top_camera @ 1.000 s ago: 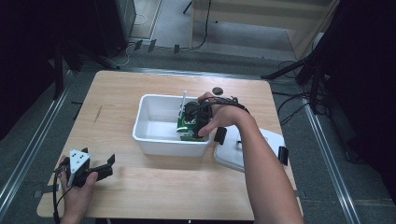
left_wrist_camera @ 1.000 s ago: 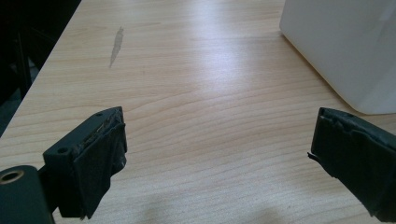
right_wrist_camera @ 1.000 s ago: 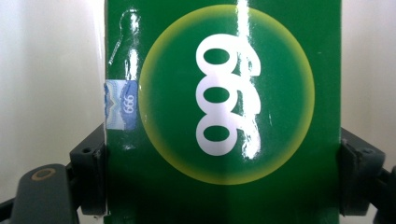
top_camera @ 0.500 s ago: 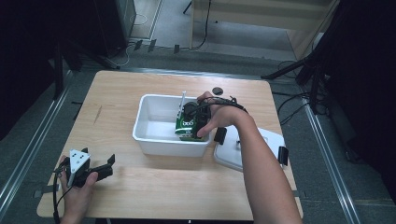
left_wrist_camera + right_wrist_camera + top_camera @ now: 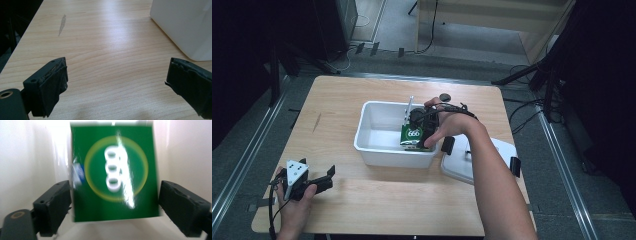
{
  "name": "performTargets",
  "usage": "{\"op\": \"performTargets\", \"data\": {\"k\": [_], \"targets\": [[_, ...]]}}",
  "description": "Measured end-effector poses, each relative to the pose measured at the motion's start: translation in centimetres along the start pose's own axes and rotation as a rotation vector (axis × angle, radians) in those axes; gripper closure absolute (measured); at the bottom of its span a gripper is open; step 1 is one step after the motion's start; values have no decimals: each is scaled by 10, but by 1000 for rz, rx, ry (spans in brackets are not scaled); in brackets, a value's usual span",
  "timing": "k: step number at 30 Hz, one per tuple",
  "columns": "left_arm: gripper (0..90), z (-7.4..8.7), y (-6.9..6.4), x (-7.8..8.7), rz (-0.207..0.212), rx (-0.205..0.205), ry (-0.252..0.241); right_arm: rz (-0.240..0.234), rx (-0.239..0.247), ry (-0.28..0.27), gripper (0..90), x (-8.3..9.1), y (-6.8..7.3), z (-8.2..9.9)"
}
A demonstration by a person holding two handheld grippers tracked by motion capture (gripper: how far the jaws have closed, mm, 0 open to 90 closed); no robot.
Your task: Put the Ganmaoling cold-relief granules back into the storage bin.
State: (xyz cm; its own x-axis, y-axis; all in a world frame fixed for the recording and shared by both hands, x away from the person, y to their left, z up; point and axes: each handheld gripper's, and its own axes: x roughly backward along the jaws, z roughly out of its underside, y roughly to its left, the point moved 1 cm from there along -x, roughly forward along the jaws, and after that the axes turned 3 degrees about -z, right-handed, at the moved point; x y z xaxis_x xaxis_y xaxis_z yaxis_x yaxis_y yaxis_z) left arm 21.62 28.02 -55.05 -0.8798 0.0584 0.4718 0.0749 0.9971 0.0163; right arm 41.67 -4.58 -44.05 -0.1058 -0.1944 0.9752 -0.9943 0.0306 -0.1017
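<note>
Right gripper inside white plastic bin; jaws, just opening, flank green "666" packet, small gap visible at the right pad. Left gripper wide open, empty, over wooden table.

Pack in bin, lid right.

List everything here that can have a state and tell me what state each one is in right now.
White bin: open, lid off.
Lid: lying flat on the table right of the bin.
Green packet: inside the bin, between the right jaws, a gap at the right jaw.
Right gripper: open, jaws just been opening.
Left gripper: open, empty.
</note>
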Motion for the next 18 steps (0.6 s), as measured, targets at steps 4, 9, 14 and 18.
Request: {"op": "performTargets", "data": {"k": [4,9,14,18], "targets": [[43,0,0,0,-1,-2,-2,-2,-13,-58,110,15,-1,0],[42,0,-1,0,-3,-4,-1,18,-19,-88,111,30,0,3],[43,0,-1,0,-3,-7,1,29,-25,-103,118,43,1,8],[43,0,-1,0,-6,-9,-1,42,-38,-115,120,53,2,15]]}}
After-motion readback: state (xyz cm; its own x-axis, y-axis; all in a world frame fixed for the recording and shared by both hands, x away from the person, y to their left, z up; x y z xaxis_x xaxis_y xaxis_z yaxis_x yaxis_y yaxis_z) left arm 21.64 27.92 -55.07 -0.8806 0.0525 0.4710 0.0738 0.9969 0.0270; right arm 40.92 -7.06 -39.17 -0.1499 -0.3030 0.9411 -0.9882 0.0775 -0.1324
